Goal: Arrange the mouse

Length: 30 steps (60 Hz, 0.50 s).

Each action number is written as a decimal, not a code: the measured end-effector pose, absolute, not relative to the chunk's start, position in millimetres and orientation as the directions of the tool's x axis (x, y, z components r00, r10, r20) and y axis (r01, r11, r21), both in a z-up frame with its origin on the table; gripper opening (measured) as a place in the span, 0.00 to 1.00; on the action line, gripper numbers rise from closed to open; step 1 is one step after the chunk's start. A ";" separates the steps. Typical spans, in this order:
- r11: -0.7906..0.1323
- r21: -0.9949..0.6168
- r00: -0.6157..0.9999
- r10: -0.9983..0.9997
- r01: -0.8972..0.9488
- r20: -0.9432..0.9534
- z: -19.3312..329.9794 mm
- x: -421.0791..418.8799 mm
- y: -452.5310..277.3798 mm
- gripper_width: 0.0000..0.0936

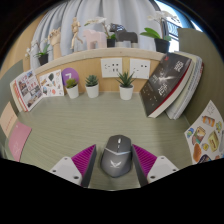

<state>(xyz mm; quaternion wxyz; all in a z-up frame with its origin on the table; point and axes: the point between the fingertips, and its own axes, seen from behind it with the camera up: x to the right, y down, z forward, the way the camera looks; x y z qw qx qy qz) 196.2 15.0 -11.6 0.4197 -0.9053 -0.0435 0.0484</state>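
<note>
- Mouse [115, 157]: a grey mouse lay on the bench [60, 130], between the two fingers and close to the gripper [115, 166].
- Fingers: the pink pads [82, 160] flanked the mouse at either side; whether they pressed on it or stood just clear could not be told.
- Orientation: the mouse's long axis ran along the fingers, its wheel end pointing away from the gripper toward the potted plant [126, 84] beyond it.
- Step, as judged: grasping or carrying stage, placement not yet made.
- Next move, as judged: a firm hold should be confirmed, then the mouse set squarely on open bench short of the plant and the leaning book [168, 84].
</note>
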 end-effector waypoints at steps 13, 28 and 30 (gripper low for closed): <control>-0.650 -0.758 0.993 0.115 0.054 -0.028 -13.3 200.5 25.3 0.54; -0.693 -0.720 0.998 0.064 0.031 -0.018 -14.8 199.2 23.0 0.39; -0.701 -0.713 0.999 0.053 0.029 -0.012 -15.6 199.6 21.9 0.36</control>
